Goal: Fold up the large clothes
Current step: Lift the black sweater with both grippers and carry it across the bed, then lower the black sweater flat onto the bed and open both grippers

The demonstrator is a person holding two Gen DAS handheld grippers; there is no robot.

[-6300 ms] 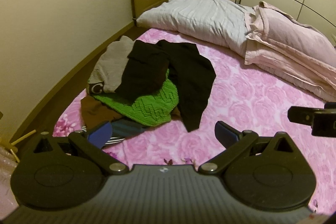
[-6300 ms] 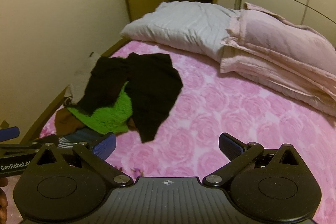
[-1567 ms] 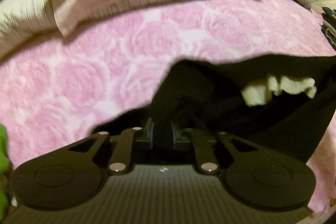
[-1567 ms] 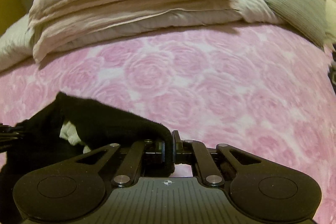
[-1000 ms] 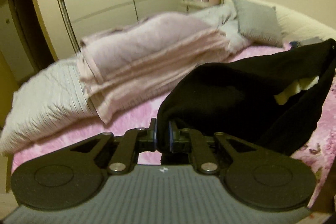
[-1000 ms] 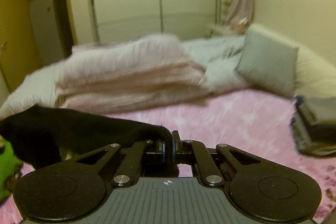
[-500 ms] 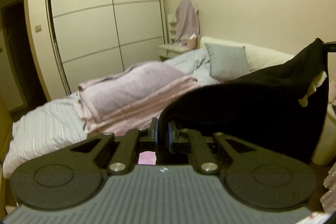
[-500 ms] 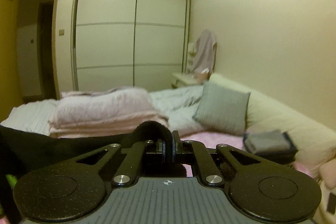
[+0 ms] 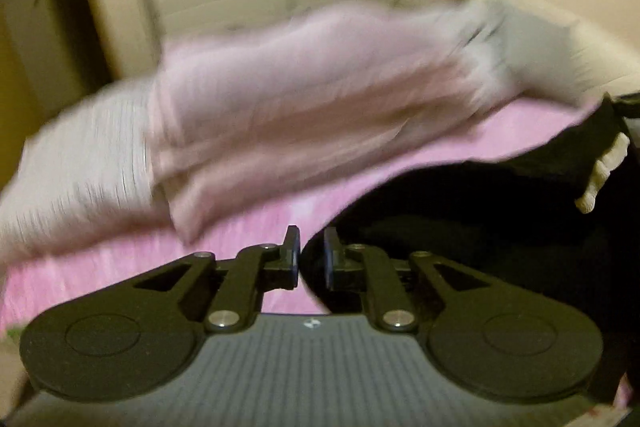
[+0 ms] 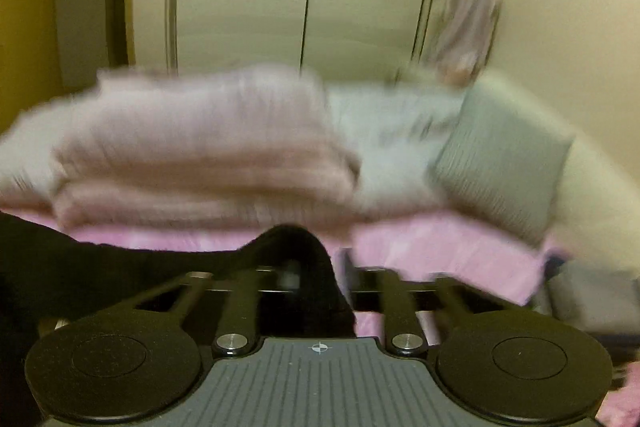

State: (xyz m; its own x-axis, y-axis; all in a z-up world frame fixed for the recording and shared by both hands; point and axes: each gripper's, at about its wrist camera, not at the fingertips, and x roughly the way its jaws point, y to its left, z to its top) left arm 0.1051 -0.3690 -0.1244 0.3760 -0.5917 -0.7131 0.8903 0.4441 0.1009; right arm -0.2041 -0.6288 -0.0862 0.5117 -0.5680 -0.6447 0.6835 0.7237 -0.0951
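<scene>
Two grippers, one black garment (image 9: 500, 219) strung between them above the pink bedspread (image 9: 132, 259): my left gripper (image 9: 311, 259) is pinched on one corner and my right gripper (image 10: 318, 277) has its fingers clamped over the other. I judge this the spreading step. Next, lower it flat near the bed's front edge, well short of the folded quilts (image 10: 200, 147).

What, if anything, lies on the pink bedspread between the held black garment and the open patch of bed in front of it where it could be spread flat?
Nothing visible. The black garment hangs from both claws, left claw and right claw. The pink bedspread ahead looks bare. The folded pink quilt and grey pillow lie farther back, though both views are blurred.
</scene>
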